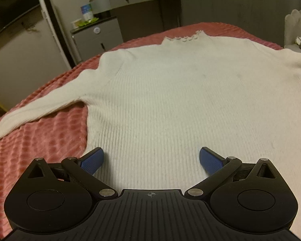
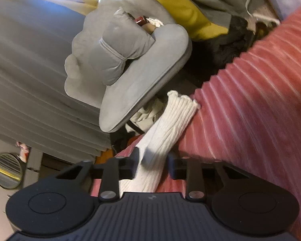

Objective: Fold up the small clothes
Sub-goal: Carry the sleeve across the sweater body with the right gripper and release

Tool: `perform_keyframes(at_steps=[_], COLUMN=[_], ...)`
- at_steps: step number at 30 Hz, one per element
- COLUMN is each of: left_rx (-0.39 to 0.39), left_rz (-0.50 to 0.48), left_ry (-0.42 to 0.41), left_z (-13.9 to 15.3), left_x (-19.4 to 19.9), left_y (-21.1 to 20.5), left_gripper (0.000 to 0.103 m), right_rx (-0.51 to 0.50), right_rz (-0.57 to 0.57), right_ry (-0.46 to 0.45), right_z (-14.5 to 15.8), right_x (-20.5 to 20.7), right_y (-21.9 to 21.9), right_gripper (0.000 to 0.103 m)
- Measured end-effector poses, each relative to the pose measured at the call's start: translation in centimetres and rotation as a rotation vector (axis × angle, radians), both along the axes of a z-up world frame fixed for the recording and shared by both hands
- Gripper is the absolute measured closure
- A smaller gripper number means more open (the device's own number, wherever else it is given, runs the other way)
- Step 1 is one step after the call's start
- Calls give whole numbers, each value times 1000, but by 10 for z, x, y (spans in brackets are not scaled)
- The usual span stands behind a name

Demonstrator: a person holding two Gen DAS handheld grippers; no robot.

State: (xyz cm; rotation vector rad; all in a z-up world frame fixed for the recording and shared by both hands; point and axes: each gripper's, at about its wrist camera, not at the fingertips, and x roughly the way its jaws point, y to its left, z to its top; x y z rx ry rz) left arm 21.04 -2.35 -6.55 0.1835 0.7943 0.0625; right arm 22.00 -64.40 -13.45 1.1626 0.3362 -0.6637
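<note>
Left wrist view shows the white ribbed sweater (image 1: 170, 92) lying flat on the pink bedspread (image 1: 40, 140), body unfolded and one sleeve stretched out sideways. The left gripper (image 1: 151, 156) hovers over the hem with jaws wide and empty. The right gripper (image 2: 153, 160) has its jaws closed on the other sleeve (image 2: 170, 120) (cuff beyond the fingers), so folding seems only beginning. No readable writing is visible.
</note>
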Motion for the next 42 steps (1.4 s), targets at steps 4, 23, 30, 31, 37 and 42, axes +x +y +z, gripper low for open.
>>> perform_keyframes(at_steps=[4, 23, 30, 31, 37, 42], left_rx=[-26, -595, -775, -794, -866, -807], left_rz=[6, -66, -161, -159, -116, -98], left_ry=[8, 80, 181, 198, 256, 326], left_z=[4, 55, 27, 19, -10, -20], left_x=[2, 62, 123, 131, 160, 169], left_y=[4, 29, -34, -40, -67, -79], left_gripper=[0, 0, 14, 19, 39, 93], right_rx=[-92, -519, -405, -390, -361, -369], right_rz=[46, 693, 583, 584, 609, 617], right_ry=[30, -16, 40, 35, 33, 28], right_z=[32, 82, 57, 53, 38, 36], right_x=[-1, 3, -40, -42, -48, -46], right_y=[18, 344, 334, 334, 342, 348], right_gripper=[96, 74, 74, 74, 74, 74])
